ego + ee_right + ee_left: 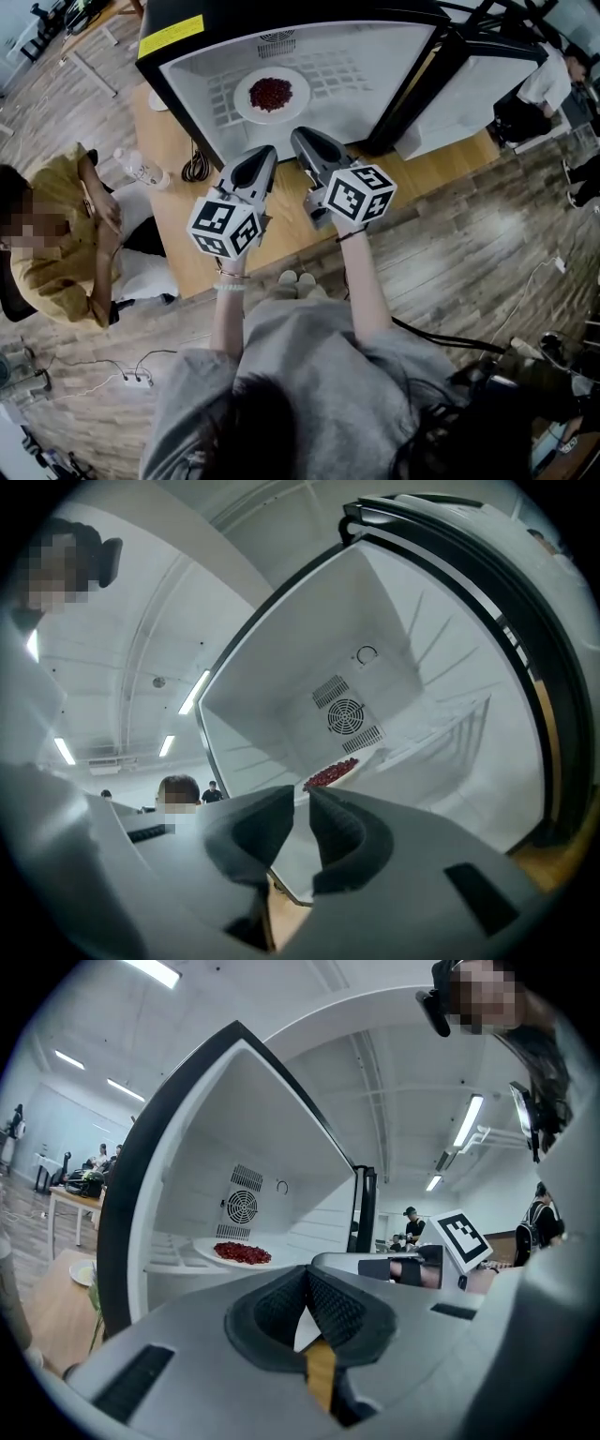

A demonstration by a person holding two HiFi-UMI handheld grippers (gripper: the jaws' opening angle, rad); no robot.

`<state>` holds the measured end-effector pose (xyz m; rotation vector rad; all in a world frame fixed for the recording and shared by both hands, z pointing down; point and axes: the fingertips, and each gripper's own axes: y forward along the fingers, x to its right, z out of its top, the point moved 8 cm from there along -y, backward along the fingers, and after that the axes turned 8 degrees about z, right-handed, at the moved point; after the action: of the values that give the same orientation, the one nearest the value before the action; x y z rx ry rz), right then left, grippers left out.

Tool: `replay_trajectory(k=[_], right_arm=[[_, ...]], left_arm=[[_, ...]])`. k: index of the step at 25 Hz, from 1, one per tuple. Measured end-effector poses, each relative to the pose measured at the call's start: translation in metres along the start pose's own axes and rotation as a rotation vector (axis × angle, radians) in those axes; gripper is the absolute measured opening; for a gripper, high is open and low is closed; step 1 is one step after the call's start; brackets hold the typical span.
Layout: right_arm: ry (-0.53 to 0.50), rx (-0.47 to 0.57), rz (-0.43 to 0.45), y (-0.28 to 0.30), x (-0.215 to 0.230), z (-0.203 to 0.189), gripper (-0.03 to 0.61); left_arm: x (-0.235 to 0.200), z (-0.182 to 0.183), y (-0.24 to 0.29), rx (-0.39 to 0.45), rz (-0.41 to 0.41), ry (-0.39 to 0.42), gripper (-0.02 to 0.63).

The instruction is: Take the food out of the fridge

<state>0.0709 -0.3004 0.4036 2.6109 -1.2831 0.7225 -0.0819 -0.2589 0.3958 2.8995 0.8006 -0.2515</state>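
A white plate of red food rests on the shelf inside the open fridge. Both grippers are held level just in front of the fridge opening, side by side and apart from the plate. My left gripper is shut, its tips touching with nothing between them. The jaws of my right gripper stand a narrow gap apart and hold nothing. The red food lies ahead in the left gripper view. It shows just beyond the jaws in the right gripper view as red food.
The fridge stands on a wooden table, with its door swung open to the right. A water bottle and a coiled cable lie left of the fridge. A seated person in a yellow shirt is at the left.
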Motion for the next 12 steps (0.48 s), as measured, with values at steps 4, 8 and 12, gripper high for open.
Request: replay_trajectory(k=[4,8,12], right_arm=[[0.123,0.029,-0.007,0.003,0.012,-0.001,0.091],[0.211,0.050,-0.019,0.010,0.022,-0.001,0.123],[0.292,0.072,-0.017,0.017,0.029,-0.001,0.131]], left_arm=[[-0.003,0.000,0.005,-0.004,0.009,-0.001,0.008],[-0.007,-0.001,0.011,-0.011,0.017,-0.001,0.008],[-0.011,-0.001,0.016,-0.013,0.023,0.000,0.008]])
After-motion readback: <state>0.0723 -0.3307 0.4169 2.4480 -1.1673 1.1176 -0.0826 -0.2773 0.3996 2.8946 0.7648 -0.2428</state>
